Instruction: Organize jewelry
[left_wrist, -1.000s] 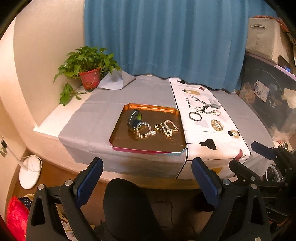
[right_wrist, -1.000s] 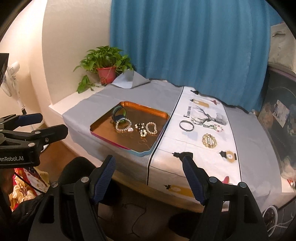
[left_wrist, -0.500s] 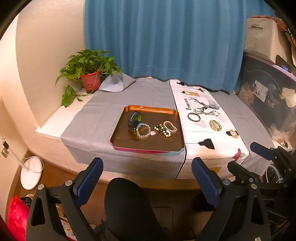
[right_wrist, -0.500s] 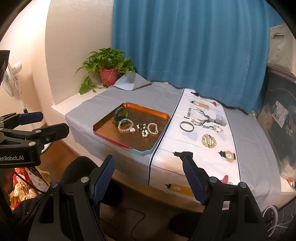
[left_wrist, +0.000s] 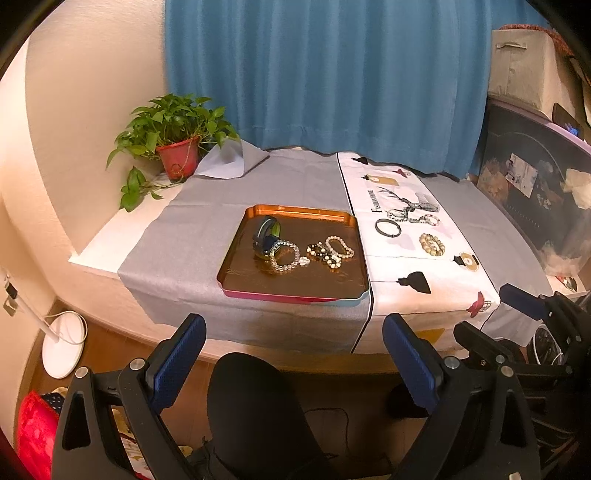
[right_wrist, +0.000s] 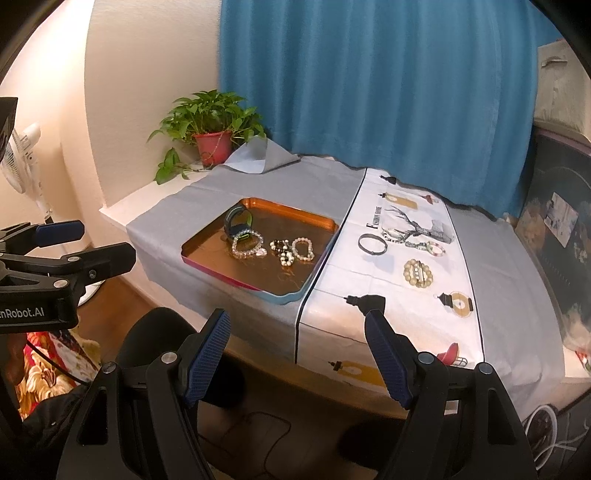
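Observation:
An orange tray (left_wrist: 236, 258) (right_wrist: 207, 236) sits on the grey cloth and holds a dark watch (left_wrist: 264, 234) (right_wrist: 236, 223), a clear bead bracelet (left_wrist: 284, 256) (right_wrist: 246, 244) and pearl and dark bead bracelets (left_wrist: 332, 251) (right_wrist: 293, 251). On the white printed cloth (left_wrist: 402, 266) (right_wrist: 406, 302) lie a black bangle (left_wrist: 388, 227) (right_wrist: 373, 243), a tan bead bracelet (left_wrist: 431, 244) (right_wrist: 417, 272) and a colourful one (right_wrist: 436, 248). My left gripper (left_wrist: 295, 350) and right gripper (right_wrist: 297, 339) are both open and empty, held well short of the table.
A potted plant (left_wrist: 177, 147) (right_wrist: 212, 133) stands at the far left corner. A blue curtain (left_wrist: 325, 74) hangs behind. A black chair back (left_wrist: 255, 406) is below the table's front edge. A white fan (right_wrist: 22, 155) stands at the left. Boxes (left_wrist: 524, 74) are at the right.
Both grippers have drawn back and risen slightly, so the table looks a little farther away. The jewelry has not moved.

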